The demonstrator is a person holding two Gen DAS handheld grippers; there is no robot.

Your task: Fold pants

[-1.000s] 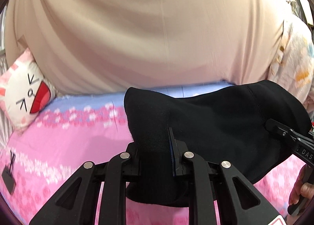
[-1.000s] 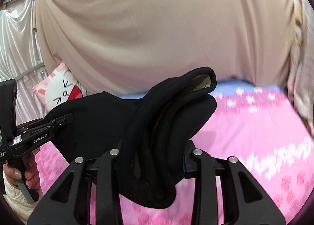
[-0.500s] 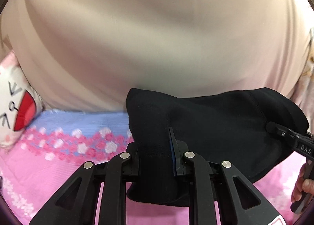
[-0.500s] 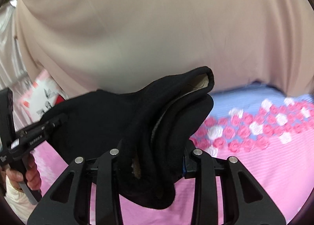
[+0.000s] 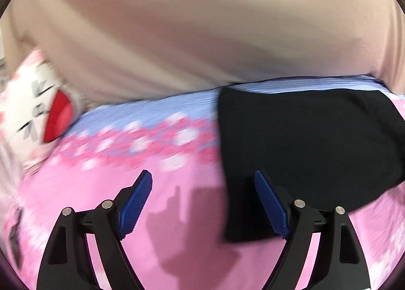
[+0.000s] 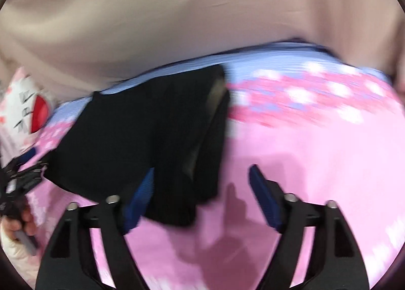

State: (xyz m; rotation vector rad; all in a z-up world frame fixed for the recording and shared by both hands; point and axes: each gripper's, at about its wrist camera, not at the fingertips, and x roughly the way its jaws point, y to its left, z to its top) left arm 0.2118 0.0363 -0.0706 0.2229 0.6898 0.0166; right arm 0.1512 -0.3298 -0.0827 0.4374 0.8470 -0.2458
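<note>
The black pants [image 5: 298, 148] lie folded on the pink flowered bedsheet [image 5: 162, 188]. My left gripper [image 5: 202, 204] is open and empty, with the pants' left edge by its right finger. In the right wrist view the pants [image 6: 141, 138] lie left of centre, their thick folded edge reaching down between the fingers. My right gripper [image 6: 202, 199] is open and holds nothing; its left pad is beside the fabric. The left gripper [image 6: 22, 178] and the hand that holds it show at the left edge.
A beige curtain [image 5: 202, 32] hangs behind the bed. A white and pink cat-face pillow [image 5: 33, 118] lies at the far left, also seen in the right wrist view [image 6: 25, 110]. A small dark object [image 5: 14, 237] lies on the sheet at the left edge.
Both grippers have opened and let go of the pants, which now lie on the bed. Both views have dropped lower and are blurred by motion.
</note>
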